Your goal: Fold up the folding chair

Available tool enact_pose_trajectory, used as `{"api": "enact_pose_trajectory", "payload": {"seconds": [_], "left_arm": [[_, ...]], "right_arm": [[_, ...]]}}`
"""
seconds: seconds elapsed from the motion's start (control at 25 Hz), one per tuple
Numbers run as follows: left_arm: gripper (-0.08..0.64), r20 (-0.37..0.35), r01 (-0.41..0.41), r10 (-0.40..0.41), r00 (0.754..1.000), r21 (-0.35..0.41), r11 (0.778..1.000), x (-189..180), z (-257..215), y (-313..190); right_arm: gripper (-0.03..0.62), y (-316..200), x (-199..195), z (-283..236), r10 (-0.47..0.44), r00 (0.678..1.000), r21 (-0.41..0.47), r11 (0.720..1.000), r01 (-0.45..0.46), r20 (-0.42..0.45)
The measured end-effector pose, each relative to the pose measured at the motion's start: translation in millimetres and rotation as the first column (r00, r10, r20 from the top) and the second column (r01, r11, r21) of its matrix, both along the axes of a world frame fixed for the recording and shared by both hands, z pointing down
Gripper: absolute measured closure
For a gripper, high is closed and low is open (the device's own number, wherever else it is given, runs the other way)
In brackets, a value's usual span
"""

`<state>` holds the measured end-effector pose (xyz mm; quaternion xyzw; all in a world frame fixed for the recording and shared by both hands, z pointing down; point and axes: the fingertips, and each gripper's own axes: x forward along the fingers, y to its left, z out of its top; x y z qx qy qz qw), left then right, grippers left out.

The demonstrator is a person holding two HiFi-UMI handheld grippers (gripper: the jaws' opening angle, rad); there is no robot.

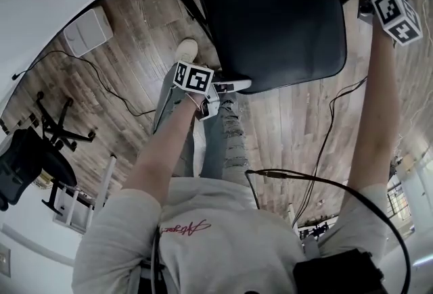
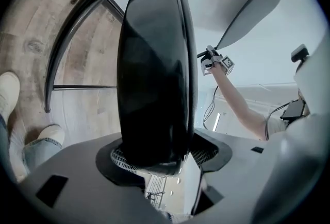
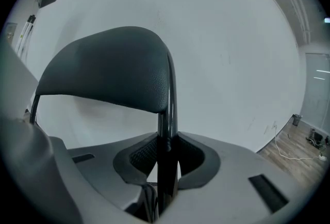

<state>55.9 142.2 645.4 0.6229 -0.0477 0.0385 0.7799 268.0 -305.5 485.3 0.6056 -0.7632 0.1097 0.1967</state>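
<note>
**Head view.** The black folding chair of padded vinyl and metal tube (image 1: 270, 15) stands on the brown wood-plank floor (image 1: 291, 124) at twelve o'clock, its seat still down and flat. The left tool (image 1: 223, 88) meets the seat's near edge at about seven o'clock of the seat. The right tool (image 1: 367, 2) is on the frame tube at the seat's three o'clock side. A white shoe (image 1: 184, 51) rests on the floor just beside the seat at its nine o'clock. A flat white box (image 1: 88, 30) lies at ten o'clock of the view. A black swivel-chair base (image 1: 57, 130) stands at nine o'clock, well apart from the chair.

**Left gripper view.** The left tool (image 2: 162, 158) is spread wide, and both pads press on the thick seat (image 2: 154, 73). The seat is seen edge-on and runs up towards twelve o'clock. The curved black frame tube (image 2: 77, 27) arcs over it from nine to one o'clock. The grey padded backrest (image 2: 247, 17) shows at two o'clock, with the right tool (image 2: 214, 62) just below it at the end of the person's arm. Two white shoes (image 2: 7, 94) are at nine and eight o'clock.

**Right gripper view.** The right tool (image 3: 165, 161) is narrow, clamped on the thin black frame tube (image 3: 166, 130), which rises from six o'clock. The backrest (image 3: 108, 71) spreads from the tube towards ten o'clock, in front of a white wall (image 3: 232, 37). A strip of wood floor shows at four o'clock.
</note>
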Motion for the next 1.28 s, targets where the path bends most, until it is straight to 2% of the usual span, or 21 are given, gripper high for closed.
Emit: {"api": "enact_pose_trajectory", "payload": {"seconds": [0.16, 0.36, 0.48, 0.56, 0.64, 0.72, 0.8, 0.96, 1.16, 1.28], "left_arm": [[0.258, -0.017, 0.014, -0.015, 1.0, -0.031, 0.999, -0.4, -8.9, 1.6], [0.295, -0.141, 0.092, -0.101, 0.985, -0.072, 0.993, -2.7, -45.7, -23.7], [0.299, -0.166, 0.103, -0.125, 0.978, -0.131, 0.986, -4.8, -74.8, -43.3], [0.298, -0.166, 0.141, -0.176, 0.97, -0.202, 0.969, -17.4, -90.8, -61.2], [0.298, -0.174, 0.214, -0.269, 0.947, -0.28, 0.936, -35.5, -109.7, -83.0], [0.304, -0.152, 0.293, -0.351, 0.924, -0.309, 0.905, -55.0, -122.3, -107.5], [0.307, -0.114, 0.333, -0.38, 0.918, -0.301, 0.894, -68.4, -130.2, -128.5], [0.304, -0.048, 0.323, -0.353, 0.935, -0.3, 0.897, -73.8, -143.9, -149.7], [0.288, 0.042, 0.362, -0.373, 0.927, -0.355, 0.862, -79.6, -156.6, -178.6], [0.267, 0.095, 0.353, -0.345, 0.934, -0.398, 0.847, -82.7, -150.3, -191.9]], "right_arm": [[0.512, 3.1, 4.3, -2.6, 0.015, 1.0, -0.017, 1.0, -0.015, -0.003], [0.512, -9.7, 4.8, -23.2, 0.012, 0.999, -0.015, 1.0, -0.013, -0.03], [0.512, -20.1, -1.0, -40.8, 0.011, 0.997, -0.012, 1.0, -0.012, -0.074], [0.511, -25.6, -11.2, -45.3, -0.004, 0.995, -0.024, 1.0, 0.002, -0.098], [0.494, -27.5, -19.9, -46.2, -0.046, 0.992, -0.047, 0.998, 0.041, -0.115], [0.491, -28.9, -24.0, -52.3, -0.089, 0.989, -0.064, 0.995, 0.082, -0.121], [0.491, -30.3, -24.6, -62.1, -0.111, 0.989, -0.062, 0.993, 0.105, -0.101], [0.491, -28.9, -22.4, -70.9, -0.165, 0.985, -0.088, 0.983, 0.16, -0.05], [0.492, -36.0, -22.3, -84.4, -0.228, 0.973, -0.063, 0.972, 0.226, -0.026], [0.492, -42.3, -27.7, -80.6, -0.272, 0.962, -0.08, 0.96, 0.269, -0.017]]}}
